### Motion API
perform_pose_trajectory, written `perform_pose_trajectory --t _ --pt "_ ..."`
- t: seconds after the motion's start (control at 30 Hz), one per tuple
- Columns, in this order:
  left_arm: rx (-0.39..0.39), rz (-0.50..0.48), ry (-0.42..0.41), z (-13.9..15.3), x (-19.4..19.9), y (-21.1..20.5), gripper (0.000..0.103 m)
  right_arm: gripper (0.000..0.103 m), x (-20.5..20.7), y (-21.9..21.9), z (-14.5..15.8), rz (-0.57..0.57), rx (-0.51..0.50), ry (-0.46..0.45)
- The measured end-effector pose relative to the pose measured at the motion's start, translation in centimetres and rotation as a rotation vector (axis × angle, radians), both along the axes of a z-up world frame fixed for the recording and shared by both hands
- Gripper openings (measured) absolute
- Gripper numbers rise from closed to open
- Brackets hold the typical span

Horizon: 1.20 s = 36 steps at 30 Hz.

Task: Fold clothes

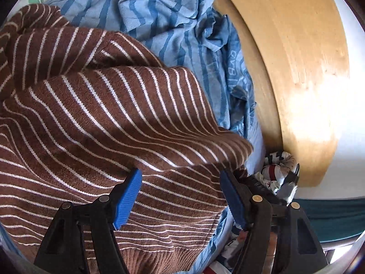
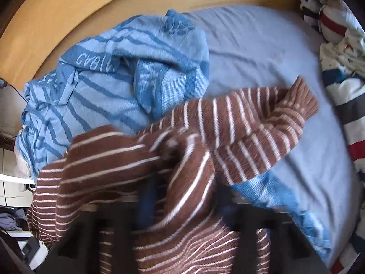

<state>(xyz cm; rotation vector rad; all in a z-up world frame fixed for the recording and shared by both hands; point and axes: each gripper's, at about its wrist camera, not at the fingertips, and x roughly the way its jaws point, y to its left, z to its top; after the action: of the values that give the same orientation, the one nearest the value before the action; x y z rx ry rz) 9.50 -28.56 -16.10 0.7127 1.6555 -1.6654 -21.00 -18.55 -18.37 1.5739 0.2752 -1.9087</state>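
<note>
A brown sweater with thin white stripes (image 1: 95, 118) lies rumpled on the bed and fills most of the left wrist view. My left gripper (image 1: 181, 198) hovers open just above its lower part, and its blue pads (image 1: 127, 198) hold nothing. In the blurred right wrist view, my right gripper (image 2: 187, 202) has a thick fold of the brown sweater (image 2: 189, 171) bunched between its dark fingers (image 2: 147, 203), which appear shut on it. One sleeve (image 2: 269, 123) trails off to the right across the sheet.
A crumpled blue striped blanket (image 2: 95, 86) lies beside the sweater on the pale blue sheet (image 2: 262, 45). A wooden bed frame (image 1: 296, 68) curves along the edge. A pile of patterned clothes in white, red and navy (image 2: 342, 73) sits at the right.
</note>
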Motion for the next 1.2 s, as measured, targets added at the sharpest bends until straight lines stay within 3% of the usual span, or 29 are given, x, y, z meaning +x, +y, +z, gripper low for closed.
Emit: perform_pose_trajectory --t 0.1,0.13,0.2,0.23,0.3,0.4,0.47,0.57,0.67,0.7,0.77,0.83,0.93,1.0,1.13,1.2 --pt "-0.007 0.001 -0.051 -0.6 0.4 0.6 0.071 0.017 1.1 3.9 0.6 -0.087 -0.14 -0.053" --pt "0.004 0.007 -0.047 -0.8 0.6 1.0 0.071 0.016 0.9 6.8 1.9 -0.167 -0.26 -0.11" --pt "0.026 0.028 -0.031 -1.1 1.2 1.7 0.071 0.016 1.5 12.5 5.3 -0.263 -0.385 -0.068" --pt "0.031 0.049 -0.023 -1.1 1.6 2.1 0.071 0.016 2.8 15.5 7.2 -0.298 -0.383 0.009" --pt "0.031 0.09 -0.017 -0.9 2.5 3.3 0.071 0.016 5.8 21.0 8.3 -0.391 -0.394 0.035" --pt "0.04 0.109 -0.024 -0.7 3.2 4.9 0.071 0.017 10.9 27.6 6.6 -0.543 -0.26 -0.028" --pt "0.058 0.074 -0.031 -0.8 2.8 5.6 0.071 0.023 13.8 29.3 5.2 -0.573 -0.141 -0.063" --pt "0.095 0.019 -0.022 -0.8 1.6 5.9 0.071 0.049 15.1 29.2 5.2 -0.58 -0.04 -0.056" --pt "0.111 0.011 0.0 0.3 1.0 4.9 0.071 0.069 13.3 26.9 7.9 -0.548 -0.064 0.036" --pt "0.111 0.004 -0.016 0.7 0.6 4.2 0.071 0.079 12.4 25.6 8.8 -0.519 -0.055 0.069" --pt "0.102 -0.018 -0.073 1.3 -0.7 2.7 0.071 0.086 10.2 22.5 9.7 -0.432 -0.028 0.13" --pt "0.094 -0.041 -0.131 1.6 -2.3 1.0 0.071 0.085 8.5 20.4 9.6 -0.392 0.0 0.129" --pt "0.149 -0.14 -0.225 -0.1 -6.3 -1.1 0.071 0.078 5.8 17.3 9.0 -0.338 0.008 0.097" --pt "0.228 -0.219 -0.264 -2.8 -9.0 -1.5 0.071 0.079 5.0 15.4 8.6 -0.287 -0.006 0.075" --pt "0.298 -0.36 -0.442 -9.0 -11.5 -0.7 0.07 0.085 5.0 11.3 5.0 -0.122 0.133 0.046" --pt "0.289 -0.344 -0.452 -11.0 -9.8 -0.2 0.043 0.085 5.1 9.7 2.8 -0.056 0.207 0.024"
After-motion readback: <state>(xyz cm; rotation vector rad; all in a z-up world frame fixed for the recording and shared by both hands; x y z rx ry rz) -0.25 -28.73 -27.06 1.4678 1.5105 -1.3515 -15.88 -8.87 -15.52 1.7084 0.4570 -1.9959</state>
